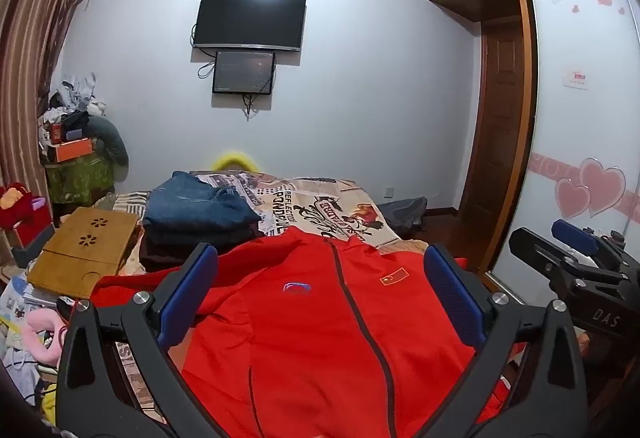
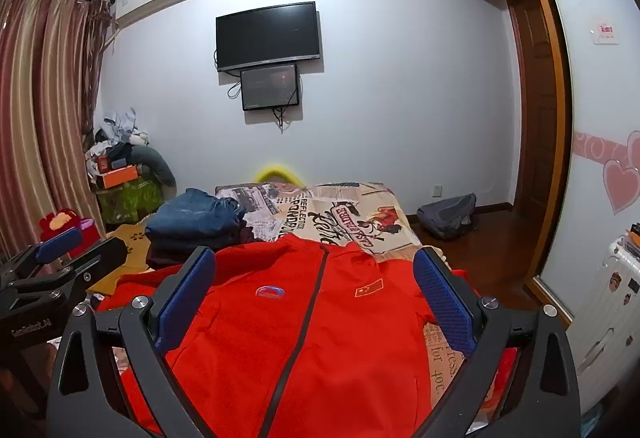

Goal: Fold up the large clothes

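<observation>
A red zip-up jacket lies flat and face up on the bed, collar toward the far wall, with a dark zipper down its middle and a small flag patch on the chest. My left gripper hovers above its lower half, jaws wide open, nothing between the blue pads. My right gripper hovers likewise over the jacket, open and empty. Each gripper shows at the edge of the other's view: the right gripper at the right, the left gripper at the left, both spread.
A stack of folded jeans and dark clothes sits on the bed beyond the jacket's left shoulder. A wooden lap tray lies at the bed's left edge, clutter below it. A wardrobe stands at the right, a grey bag on the floor.
</observation>
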